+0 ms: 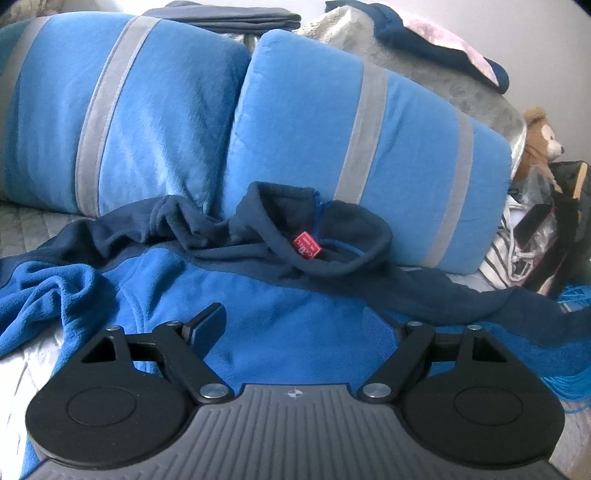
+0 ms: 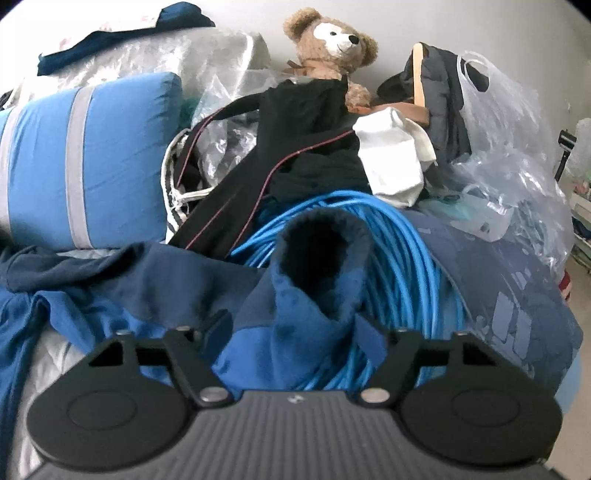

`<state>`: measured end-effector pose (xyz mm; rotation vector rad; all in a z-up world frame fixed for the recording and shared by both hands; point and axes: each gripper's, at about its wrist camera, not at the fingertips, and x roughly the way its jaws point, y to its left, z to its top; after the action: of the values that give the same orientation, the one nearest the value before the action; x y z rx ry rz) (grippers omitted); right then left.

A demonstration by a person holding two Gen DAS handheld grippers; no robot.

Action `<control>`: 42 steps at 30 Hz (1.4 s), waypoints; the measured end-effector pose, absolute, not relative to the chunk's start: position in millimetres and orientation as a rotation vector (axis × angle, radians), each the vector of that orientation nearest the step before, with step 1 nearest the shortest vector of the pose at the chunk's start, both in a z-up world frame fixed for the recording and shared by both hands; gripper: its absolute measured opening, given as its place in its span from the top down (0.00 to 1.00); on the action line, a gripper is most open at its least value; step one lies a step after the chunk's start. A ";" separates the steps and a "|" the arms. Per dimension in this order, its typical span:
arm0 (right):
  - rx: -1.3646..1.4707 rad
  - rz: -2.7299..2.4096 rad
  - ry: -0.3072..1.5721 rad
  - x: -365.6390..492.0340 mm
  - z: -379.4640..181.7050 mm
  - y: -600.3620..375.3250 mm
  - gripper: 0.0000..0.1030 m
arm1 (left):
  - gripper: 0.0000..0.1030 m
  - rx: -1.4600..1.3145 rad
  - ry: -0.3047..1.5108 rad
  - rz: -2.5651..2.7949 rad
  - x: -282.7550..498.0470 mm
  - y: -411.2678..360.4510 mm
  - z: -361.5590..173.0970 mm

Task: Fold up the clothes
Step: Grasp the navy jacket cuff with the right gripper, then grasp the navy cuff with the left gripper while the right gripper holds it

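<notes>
Right wrist view: right tool (image 2: 293,328) straddles the blue fleece's sleeve cuff (image 2: 325,266), fingers apart, not clamped. Closing could snag the cable coil (image 2: 399,258) beneath. Left tool (image 1: 295,325) hangs open, empty, over the fleece (image 1: 258,295) on the bed.

A two-tone blue fleece pullover (image 1: 236,291) lies spread on the bed (image 1: 26,225), its collar (image 1: 314,236) toward two blue cushions with grey stripes (image 1: 122,110) propped along the bed's far edge. Behind the cushions sits a crumpled grey blanket (image 1: 424,77) with folded dark clothes (image 1: 424,33) on top. Toward the bed's right edge the pullover's sleeve (image 2: 317,266) rests on a coil of blue cable (image 2: 399,251); behind that lie black trousers (image 2: 295,147), clear plastic bags (image 2: 506,155) and a brown teddy bear (image 2: 328,40) (against the wall).
</notes>
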<state>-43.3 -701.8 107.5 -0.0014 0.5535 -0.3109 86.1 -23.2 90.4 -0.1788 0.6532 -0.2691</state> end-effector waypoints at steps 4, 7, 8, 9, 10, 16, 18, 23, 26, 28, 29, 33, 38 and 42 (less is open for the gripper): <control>0.046 -0.319 0.538 -40.5 103.7 -711.2 0.38 | 0.21 -0.187 0.669 -0.265 87.5 -22.1 88.8; 0.059 -0.343 0.522 -37.6 102.4 -713.3 0.64 | 0.21 -0.189 0.670 -0.264 87.2 -21.3 88.7; 0.062 -0.362 0.516 -36.8 103.0 -712.9 0.69 | 0.21 -0.190 0.670 -0.264 87.2 -21.0 88.8; 0.063 -0.369 0.508 -36.4 104.7 -710.9 0.77 | 0.21 -0.191 0.671 -0.264 87.2 -20.5 88.9; 0.060 -0.371 0.496 -36.2 108.0 -706.3 0.82 | 0.21 -0.193 0.671 -0.265 87.2 -20.0 89.0; 0.114 -0.313 0.422 -27.1 144.1 -669.3 0.84 | 0.21 -0.208 0.676 -0.267 87.1 -17.4 89.3; 0.085 -0.280 0.400 -18.6 159.5 -648.8 0.85 | 0.21 -0.216 0.677 -0.269 86.6 -15.9 90.3; 0.074 -0.164 0.329 4.3 193.6 -591.4 0.85 | 0.21 -0.235 0.677 -0.269 83.9 -10.1 93.4; 0.058 -0.068 0.295 12.9 205.4 -547.9 0.85 | 0.21 -0.261 0.676 -0.269 82.1 -3.1 96.1; 0.031 0.010 0.291 16.9 208.3 -512.6 0.85 | 0.21 -0.283 0.673 -0.271 80.8 2.7 97.8; 0.015 0.051 0.291 17.6 208.4 -496.4 0.85 | 0.21 -0.296 0.671 -0.274 80.3 5.8 98.5; -0.047 0.235 0.295 15.1 204.5 -418.1 0.85 | 0.21 -0.373 0.672 -0.294 78.7 18.8 99.0; -0.109 0.408 0.337 8.3 180.7 -329.6 0.85 | 0.21 -0.471 0.676 -0.336 78.4 33.7 99.4; -0.088 0.466 0.413 8.9 147.8 -279.0 0.85 | 0.21 -0.490 0.679 -0.332 76.4 41.7 99.6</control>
<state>8.9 -279.0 147.8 -0.0878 0.4133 0.4662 76.4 41.7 99.6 -0.4899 0.6791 -0.3319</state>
